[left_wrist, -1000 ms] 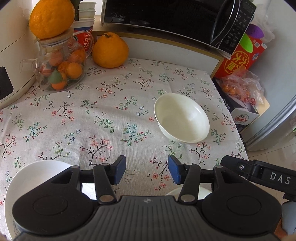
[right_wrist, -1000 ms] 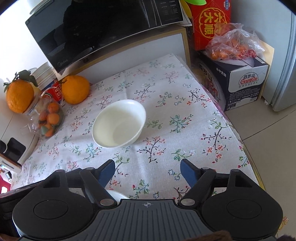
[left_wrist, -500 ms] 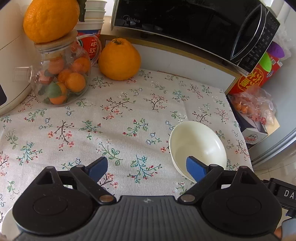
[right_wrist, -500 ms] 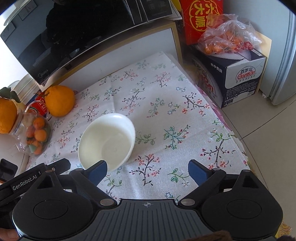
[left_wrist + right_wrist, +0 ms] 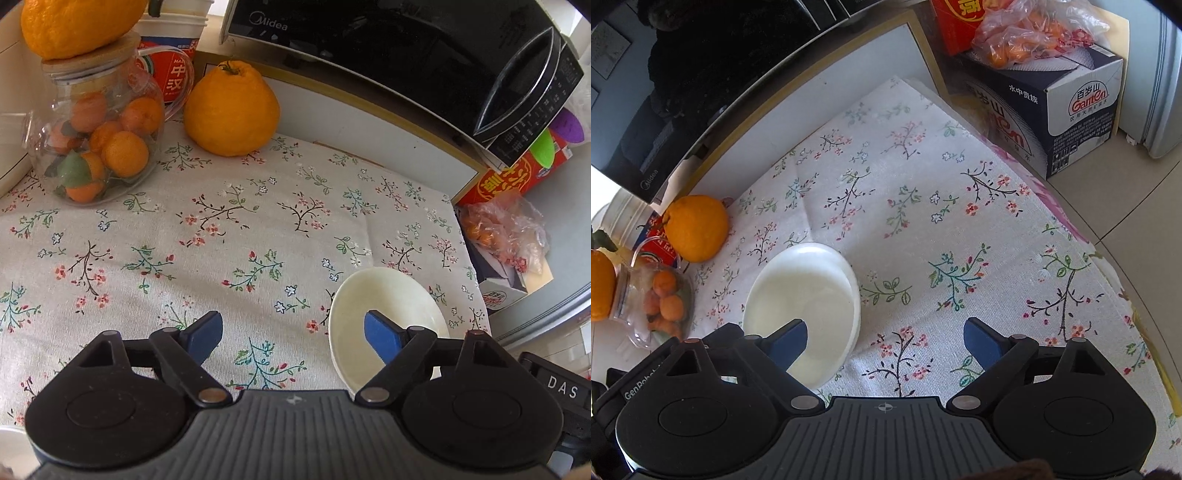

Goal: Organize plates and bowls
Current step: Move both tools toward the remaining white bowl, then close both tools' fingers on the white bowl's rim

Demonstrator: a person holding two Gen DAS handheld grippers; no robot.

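Left wrist: left tool (image 5: 291,334) jaws apart, just been closing a bit, nothing clamped. White bowl (image 5: 384,299) plain, glossy, empty, upright on the floral worktop (image 5: 221,229), near right; right pad over its inside, left pad over cloth.

Right wrist: right tool (image 5: 884,341) jaws apart, also just narrowing, clamping nothing. Same bowl near left, left pad over its rim, right pad over cloth.

The white bowl's (image 5: 388,295) near rim is hidden behind the gripper body.
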